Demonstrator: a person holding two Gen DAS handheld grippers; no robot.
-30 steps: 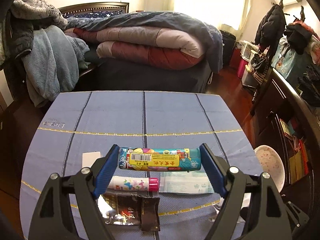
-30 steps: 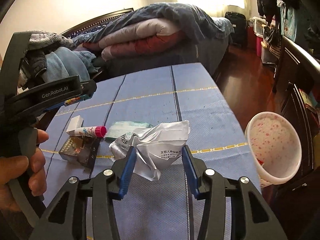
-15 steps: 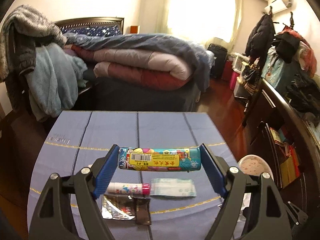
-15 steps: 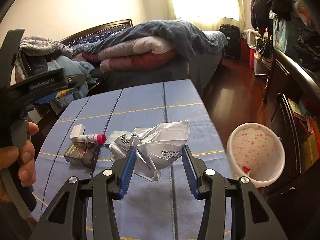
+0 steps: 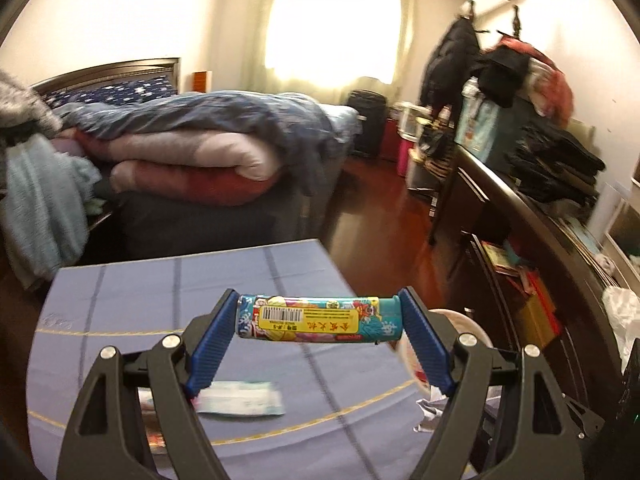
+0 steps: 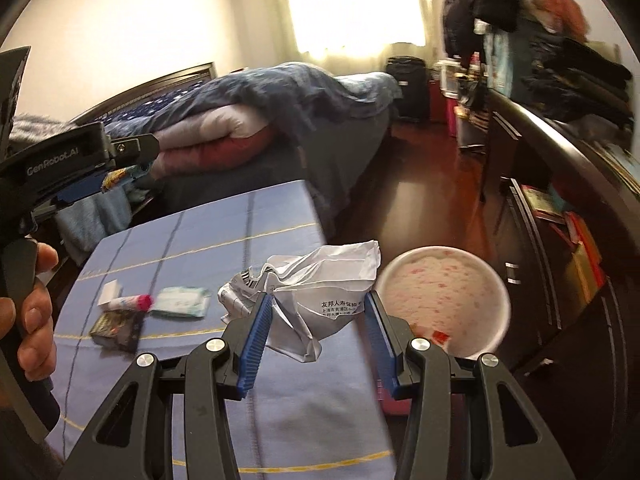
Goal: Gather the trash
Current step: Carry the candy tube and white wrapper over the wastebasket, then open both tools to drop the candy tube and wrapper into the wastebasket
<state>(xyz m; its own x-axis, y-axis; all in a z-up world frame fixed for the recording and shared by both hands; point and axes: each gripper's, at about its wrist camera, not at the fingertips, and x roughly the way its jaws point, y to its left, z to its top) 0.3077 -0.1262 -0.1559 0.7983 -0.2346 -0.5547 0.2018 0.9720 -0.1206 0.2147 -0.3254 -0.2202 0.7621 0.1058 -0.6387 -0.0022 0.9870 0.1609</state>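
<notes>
My left gripper (image 5: 318, 318) is shut endwise on a colourful candy tube (image 5: 316, 318) with a yellow barcode label, held above the blue tablecloth (image 5: 140, 300). My right gripper (image 6: 318, 308) is shut on a crumpled white paper wrapper (image 6: 320, 284), lifted near the table's right edge. Just right of it stands a white bin with pink speckles (image 6: 444, 300), holding a few red scraps. That bin's rim (image 5: 460, 320) peeks out behind the left gripper's right finger. In the right wrist view the left gripper (image 6: 80, 168) shows at far left, held by a hand (image 6: 34, 312).
On the cloth lie a tissue pack (image 6: 182, 302), a pink-capped tube (image 6: 128, 303), a dark foil packet (image 6: 116, 328) and a small white box (image 6: 109, 291). A bed with piled quilts (image 5: 192, 152) stands beyond the table. A dark cabinet (image 6: 560, 240) runs along the right.
Both grippers have risen and swung to the right with their loads still held. The white bin now sits closer to the right gripper, and the table items have slid left and lower in view.
</notes>
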